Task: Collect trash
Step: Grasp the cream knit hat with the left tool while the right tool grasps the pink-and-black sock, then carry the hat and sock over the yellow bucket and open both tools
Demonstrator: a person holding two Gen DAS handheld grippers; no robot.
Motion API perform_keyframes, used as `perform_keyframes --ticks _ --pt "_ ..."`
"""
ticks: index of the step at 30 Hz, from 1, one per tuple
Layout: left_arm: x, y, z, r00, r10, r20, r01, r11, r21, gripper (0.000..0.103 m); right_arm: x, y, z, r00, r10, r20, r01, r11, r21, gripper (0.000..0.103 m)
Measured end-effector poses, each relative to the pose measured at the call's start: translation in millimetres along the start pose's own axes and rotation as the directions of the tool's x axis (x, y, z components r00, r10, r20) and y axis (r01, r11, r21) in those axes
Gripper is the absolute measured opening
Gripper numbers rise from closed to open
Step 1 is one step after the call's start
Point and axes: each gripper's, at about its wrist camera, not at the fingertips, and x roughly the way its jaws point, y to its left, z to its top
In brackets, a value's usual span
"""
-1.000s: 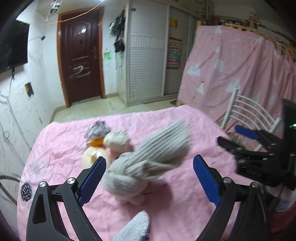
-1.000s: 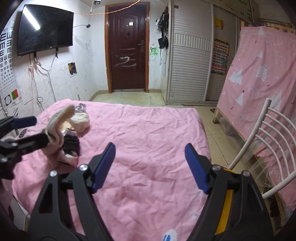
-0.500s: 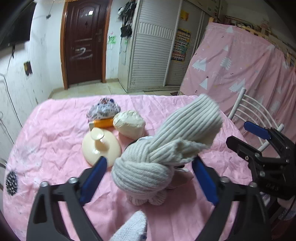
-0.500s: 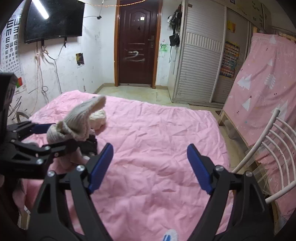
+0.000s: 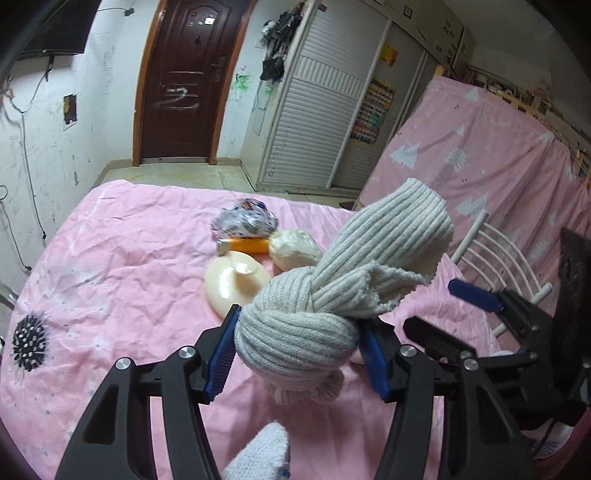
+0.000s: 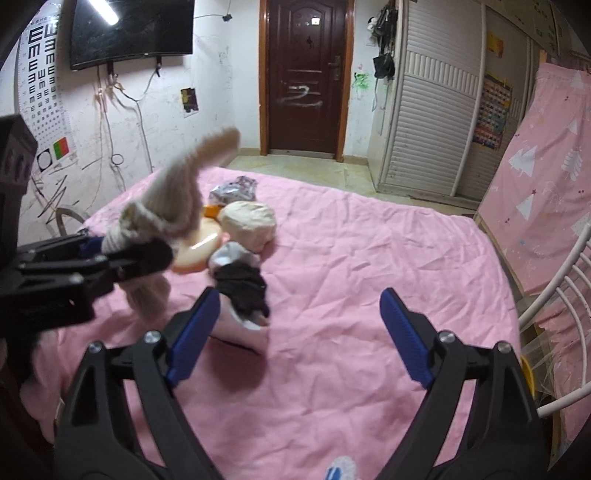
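The left hand-held gripper (image 5: 297,354) is closing its blue pads around the knot of a grey knitted sock bundle (image 5: 295,332), which sits between the jaws with the pads touching its sides; the loose ribbed end of the bundle is sticking up and to the right. The right hand-held gripper (image 6: 295,336) is opening wide above the pink bed sheet (image 6: 369,258), with nothing between its pads. Just beyond its left pad a black-and-grey sock (image 6: 240,280) is lying on a pale pink piece on the bed.

Past the sock bundle, a small heap of trash is resting on the sheet: a cream round lid (image 5: 231,284), a crumpled whitish wad (image 5: 295,249) beside it, an orange tube (image 5: 245,244) and a crumpled printed wrapper (image 5: 243,221) behind, all touching or nearly so. A white metal chair (image 6: 554,314) is standing at the bed's right edge. A dark wooden door (image 6: 304,74) is closing off the far wall, with a television (image 6: 131,31) mounted to its left.
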Motion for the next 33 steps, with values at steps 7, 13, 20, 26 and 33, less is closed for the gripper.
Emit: perform_keyframes --ticks 7,13,20,26,33 --pt "-29.2 25.2 3.8 0.998 0.034 0.057 -0.031 0.999 -0.045 0.051 24.5 21.3 3.7 0.995 0.073 -0.062 -0.073 0.997 0.003 0.085" --pt "-41.6 35.9 1.9 0.996 0.047 0.075 -0.042 0.997 -0.066 0.051 41.8 33.4 9.8 0.988 0.103 -0.114 -0.104 0.995 0.000 0.084" --pt "-47.7 42.0 0.2 0.995 0.052 0.080 -0.045 0.996 -0.080 0.051 56.0 35.0 8.1 0.979 0.095 -0.182 -0.097 0.995 -0.002 0.038" --pt "-52.1 36.1 0.2 0.995 0.060 0.086 -0.054 0.996 -0.070 0.051 53.3 31.4 8.0 0.983 0.096 -0.159 -0.096 0.995 0.008 0.033" --pt "-52.3 19.9 2.7 0.993 0.075 0.090 -0.071 0.997 -0.041 0.051 39.3 11.8 9.5 0.988 0.114 -0.103 -0.109 0.993 0.054 0.033"
